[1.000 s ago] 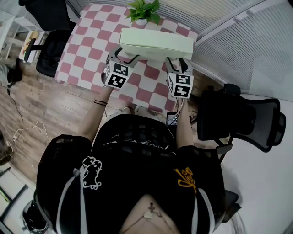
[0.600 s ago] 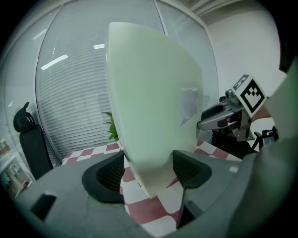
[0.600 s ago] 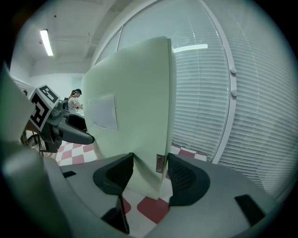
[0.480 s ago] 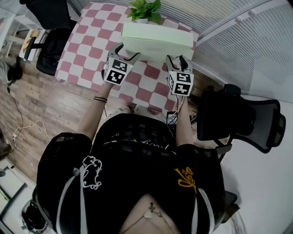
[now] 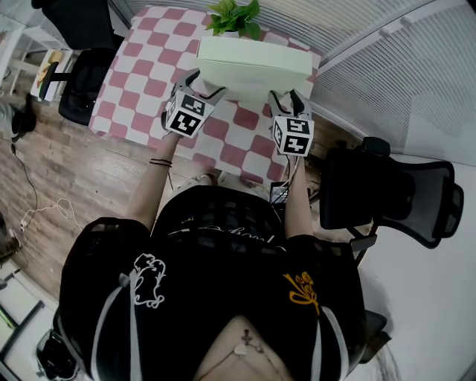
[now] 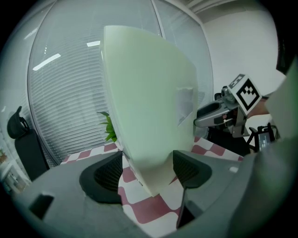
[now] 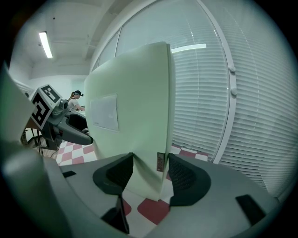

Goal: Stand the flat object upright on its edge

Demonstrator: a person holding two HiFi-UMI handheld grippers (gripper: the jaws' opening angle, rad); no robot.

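Your checked counter partly hidden under the pale green box, box tipped up tall, hard to tell if it touches the counter, plant half hidden behind it, your left hand-held gripper and right hand-held gripper each pinching its near edge.

Head view: box covers the pot of the plant; only leaves show. Box underside hidden, so resting on the table or lifted, cannot tell. Black chair cut off by top edge. Right gripper view: label and small tag on box, print unreadable (too small). Left gripper view: right margin a pale blur, unidentifiable.
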